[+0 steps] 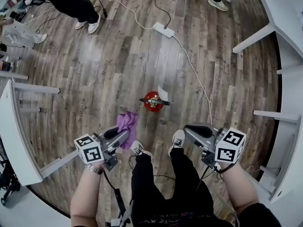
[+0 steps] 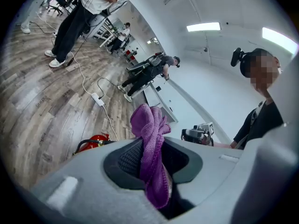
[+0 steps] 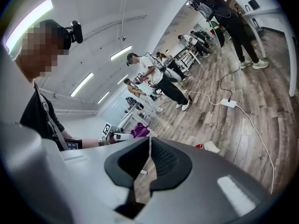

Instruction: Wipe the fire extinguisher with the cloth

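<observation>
Wiping is yet to start: the left claw (image 1: 125, 134) grips the purple cloth (image 1: 127, 123) near the fire extinguisher (image 1: 153, 101); the right claw (image 1: 189, 129) is closed, empty.

The wood-plank floor (image 1: 85, 74) bears a red fire extinguisher (image 1: 152, 101) at centre. Farther off lies a white power strip (image 1: 163, 30), its cable (image 1: 191, 63) trailing toward the near right.

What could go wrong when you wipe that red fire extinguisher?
The extinguisher stands free on the floor, and the right hand-held gripper is away from it, so a push might tip it. The cloth hangs loosely from the left hand-held gripper and might slip out. A cable lies near the feet: maybe a trip.
</observation>
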`<state>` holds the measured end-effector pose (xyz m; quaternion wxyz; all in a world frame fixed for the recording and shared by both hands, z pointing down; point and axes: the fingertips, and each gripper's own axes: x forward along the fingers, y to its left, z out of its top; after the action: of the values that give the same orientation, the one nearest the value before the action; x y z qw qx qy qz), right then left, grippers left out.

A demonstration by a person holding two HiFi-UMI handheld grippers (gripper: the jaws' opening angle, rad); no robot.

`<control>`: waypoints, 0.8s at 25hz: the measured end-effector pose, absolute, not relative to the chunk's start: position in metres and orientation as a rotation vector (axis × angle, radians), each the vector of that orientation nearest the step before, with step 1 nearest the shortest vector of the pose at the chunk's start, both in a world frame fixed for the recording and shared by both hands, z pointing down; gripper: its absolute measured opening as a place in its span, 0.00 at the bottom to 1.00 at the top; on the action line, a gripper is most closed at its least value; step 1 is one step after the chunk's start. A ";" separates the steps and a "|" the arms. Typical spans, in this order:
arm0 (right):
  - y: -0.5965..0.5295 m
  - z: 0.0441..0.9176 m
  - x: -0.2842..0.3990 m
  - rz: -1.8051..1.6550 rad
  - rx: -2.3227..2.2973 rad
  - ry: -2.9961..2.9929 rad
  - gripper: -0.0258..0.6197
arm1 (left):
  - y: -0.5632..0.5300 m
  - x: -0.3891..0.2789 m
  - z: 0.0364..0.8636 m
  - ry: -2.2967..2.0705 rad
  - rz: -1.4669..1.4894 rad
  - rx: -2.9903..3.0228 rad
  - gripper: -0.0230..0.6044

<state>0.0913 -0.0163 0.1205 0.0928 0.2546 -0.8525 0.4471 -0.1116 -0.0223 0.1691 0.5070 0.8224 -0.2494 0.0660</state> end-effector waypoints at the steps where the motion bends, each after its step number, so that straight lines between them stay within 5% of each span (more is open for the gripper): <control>1: -0.019 0.131 0.091 1.318 0.753 -2.530 0.07 | -0.030 -0.111 0.183 -0.585 0.182 1.999 0.19; 20: -0.055 0.373 0.087 0.863 0.701 -2.660 0.06 | -0.167 -0.066 0.437 0.079 0.433 2.187 0.19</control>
<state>0.0867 -0.0549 0.3731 0.1289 0.2412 -0.9149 0.2969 -0.0665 -0.1669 0.4369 0.4398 0.8804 0.0320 0.1744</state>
